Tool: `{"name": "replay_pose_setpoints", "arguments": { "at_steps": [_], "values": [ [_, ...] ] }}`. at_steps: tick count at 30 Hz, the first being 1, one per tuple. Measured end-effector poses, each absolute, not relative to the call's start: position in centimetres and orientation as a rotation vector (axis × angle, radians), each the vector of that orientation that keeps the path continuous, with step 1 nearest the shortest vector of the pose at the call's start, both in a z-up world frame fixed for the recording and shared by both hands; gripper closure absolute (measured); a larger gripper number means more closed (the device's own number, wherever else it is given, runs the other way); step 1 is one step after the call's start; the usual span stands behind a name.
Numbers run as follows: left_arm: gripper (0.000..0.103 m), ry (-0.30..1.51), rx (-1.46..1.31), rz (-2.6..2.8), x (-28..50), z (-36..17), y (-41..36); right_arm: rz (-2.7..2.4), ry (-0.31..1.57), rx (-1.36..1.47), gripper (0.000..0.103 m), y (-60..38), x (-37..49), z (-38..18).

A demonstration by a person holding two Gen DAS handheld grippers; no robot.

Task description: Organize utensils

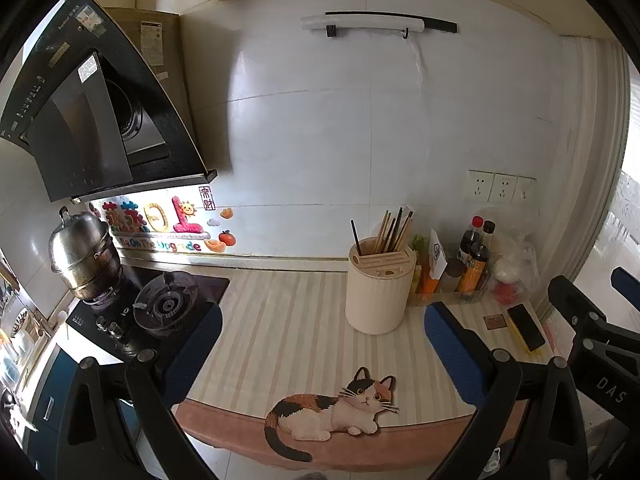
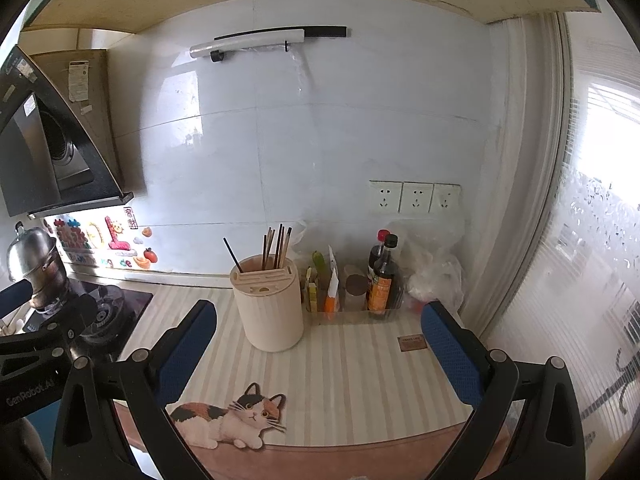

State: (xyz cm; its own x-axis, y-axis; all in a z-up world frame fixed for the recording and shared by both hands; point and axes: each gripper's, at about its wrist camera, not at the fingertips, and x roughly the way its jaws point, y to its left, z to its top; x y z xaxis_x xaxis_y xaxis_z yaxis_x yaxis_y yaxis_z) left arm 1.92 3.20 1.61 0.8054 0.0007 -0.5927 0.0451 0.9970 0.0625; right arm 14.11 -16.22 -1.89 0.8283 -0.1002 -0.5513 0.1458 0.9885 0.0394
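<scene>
A cream cylindrical utensil holder (image 1: 378, 288) stands on the striped mat, with several chopsticks (image 1: 394, 232) upright in its back section and one dark chopstick apart at the left. It also shows in the right wrist view (image 2: 269, 308), with its chopsticks (image 2: 276, 250). My left gripper (image 1: 322, 350) is open and empty, held back from the holder near the mat's front. My right gripper (image 2: 320, 354) is open and empty, also short of the holder. The right gripper's body (image 1: 592, 332) shows at the right of the left wrist view.
A striped mat with a cat picture (image 1: 340, 408) covers the counter. A gas stove (image 1: 160, 304) with a steel pot (image 1: 82, 252) lies left. Sauce bottles (image 2: 382, 276), packets and a plastic bag stand behind the holder. A phone (image 1: 526, 326) lies at right. Wall sockets (image 2: 414, 198) are above.
</scene>
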Motion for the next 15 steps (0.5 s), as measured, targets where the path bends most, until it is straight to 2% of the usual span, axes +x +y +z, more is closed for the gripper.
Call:
{"name": "replay_pose_setpoints", "arguments": {
  "at_steps": [15],
  "values": [
    [0.000, 0.640, 0.074, -0.029, 1.90, 1.42, 3.05, -0.131, 0.581, 0.079, 0.000, -16.48, 14.27, -1.90]
  ]
}}
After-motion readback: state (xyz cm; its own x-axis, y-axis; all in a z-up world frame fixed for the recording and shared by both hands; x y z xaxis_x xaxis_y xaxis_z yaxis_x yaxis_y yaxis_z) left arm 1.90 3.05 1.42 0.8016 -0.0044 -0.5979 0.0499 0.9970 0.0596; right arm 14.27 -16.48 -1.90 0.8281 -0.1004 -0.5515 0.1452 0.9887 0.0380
